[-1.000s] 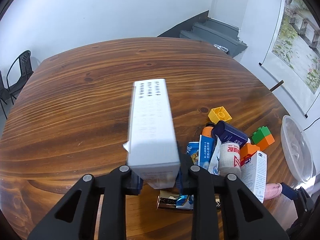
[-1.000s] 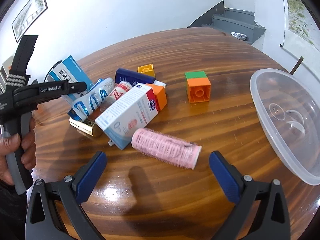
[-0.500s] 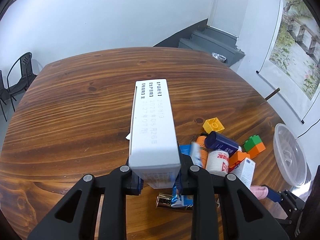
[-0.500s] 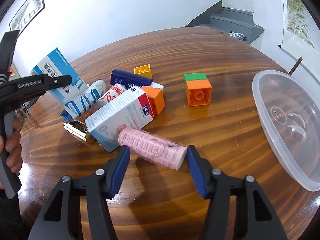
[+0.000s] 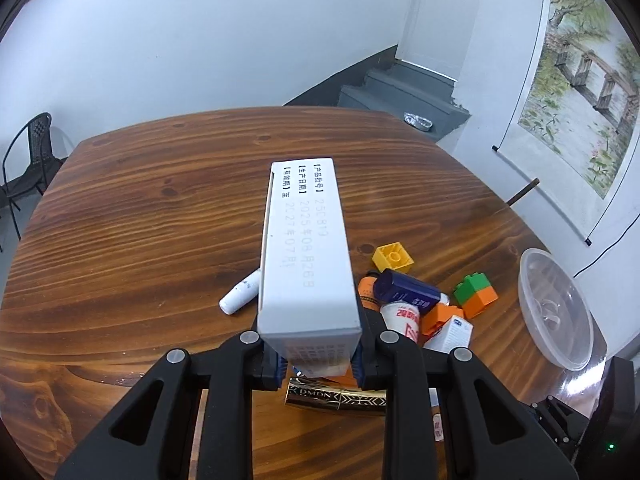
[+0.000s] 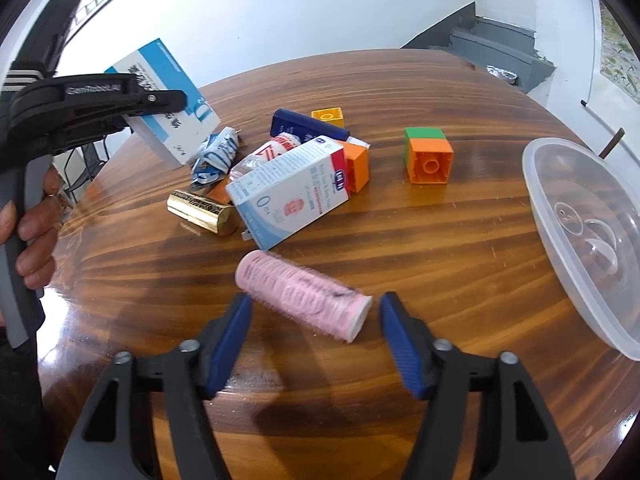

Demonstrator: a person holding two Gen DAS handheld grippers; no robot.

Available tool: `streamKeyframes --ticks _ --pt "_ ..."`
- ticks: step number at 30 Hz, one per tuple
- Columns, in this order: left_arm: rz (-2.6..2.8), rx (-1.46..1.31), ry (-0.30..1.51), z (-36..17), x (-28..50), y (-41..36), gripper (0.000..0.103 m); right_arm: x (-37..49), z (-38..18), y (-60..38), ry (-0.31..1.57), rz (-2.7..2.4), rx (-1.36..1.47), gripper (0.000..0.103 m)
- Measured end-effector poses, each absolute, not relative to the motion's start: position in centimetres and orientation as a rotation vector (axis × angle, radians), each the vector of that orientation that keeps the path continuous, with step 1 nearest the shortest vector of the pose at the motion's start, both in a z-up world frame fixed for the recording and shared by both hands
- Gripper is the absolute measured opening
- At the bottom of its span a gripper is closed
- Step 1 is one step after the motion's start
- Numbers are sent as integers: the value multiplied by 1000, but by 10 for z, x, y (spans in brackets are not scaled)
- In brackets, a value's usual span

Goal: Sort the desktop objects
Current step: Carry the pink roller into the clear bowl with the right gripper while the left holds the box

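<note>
On the tabletop (image 6: 400, 240) a roller (image 6: 304, 296) is laid nearest, with a heap of cartons, tubes and blocks (image 6: 288, 176) found just beyond it. A two-block stack (image 6: 428, 156) is set apart right of the heap, and a bowl (image 6: 592, 236) is placed at the far right edge.

White box (image 5: 306, 248) between left tongs (image 5: 318, 360)
</note>
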State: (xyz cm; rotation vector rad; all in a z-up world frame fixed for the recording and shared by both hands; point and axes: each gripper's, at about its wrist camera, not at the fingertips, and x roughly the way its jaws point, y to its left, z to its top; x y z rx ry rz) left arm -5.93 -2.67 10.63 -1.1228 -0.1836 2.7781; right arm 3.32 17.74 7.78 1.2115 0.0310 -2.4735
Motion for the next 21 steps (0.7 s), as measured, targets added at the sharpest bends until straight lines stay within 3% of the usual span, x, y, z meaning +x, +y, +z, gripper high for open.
streamKeyframes --ticks 13,17,21 --pt "2718 -1093 -149 114 -59 -1 26 26 78 161 110 -2435 1179 74" --pt "2699 -1096 -123 107 -47 6 26 31 77 159 134 -2440 1171 50" --pt "2688 -1083 -87 106 -40 15 26 33 77 166 90 -2453 1163 46"
